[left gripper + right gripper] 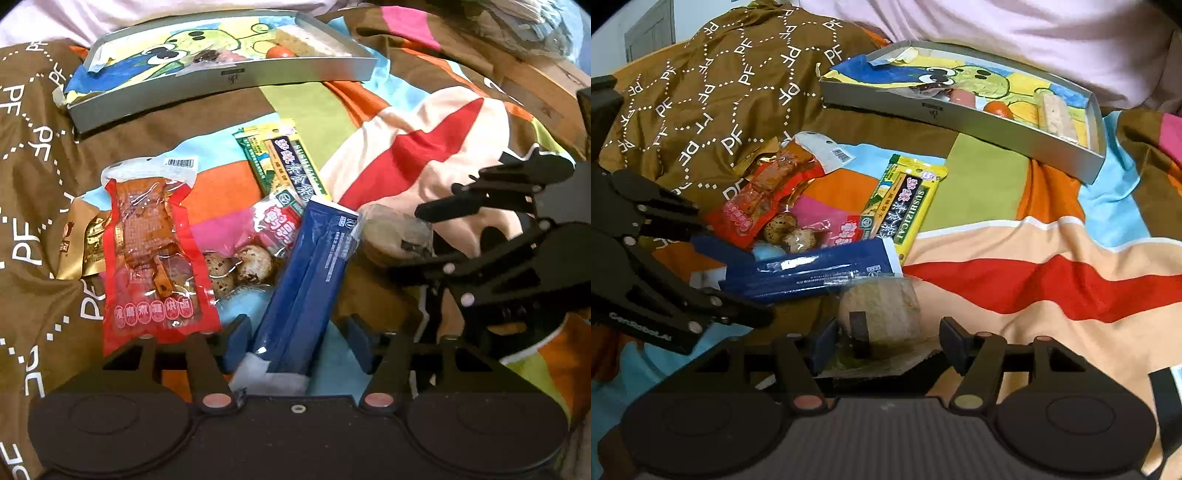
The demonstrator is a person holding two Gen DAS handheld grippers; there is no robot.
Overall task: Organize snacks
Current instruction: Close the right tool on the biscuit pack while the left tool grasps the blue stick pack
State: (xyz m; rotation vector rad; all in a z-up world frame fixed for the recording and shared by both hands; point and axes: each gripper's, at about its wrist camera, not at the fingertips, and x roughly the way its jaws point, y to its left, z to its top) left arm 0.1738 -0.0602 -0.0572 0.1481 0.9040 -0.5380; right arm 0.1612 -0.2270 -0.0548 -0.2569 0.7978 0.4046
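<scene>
A long blue packet [306, 273] lies on the bedspread between the fingers of my left gripper [297, 343]. The jaws stand open, with a gap showing at the right pad. In the right wrist view the same blue packet [820, 267] runs from my left gripper [735, 269] toward the middle. A round brown pastry in a clear wrapper [882, 310] sits between the fingers of my right gripper [888, 347], whose pads stand apart from it. The left wrist view shows that pastry [391, 232] beside my right gripper [424, 236].
A red packet [147, 258], a pink packet of quail eggs [251, 258], a green and yellow packet [284, 162] and a gold packet [85, 240] lie around the blue one. A grey tray [221, 85] behind holds a few snacks. A brown printed cloth [713, 92] lies left.
</scene>
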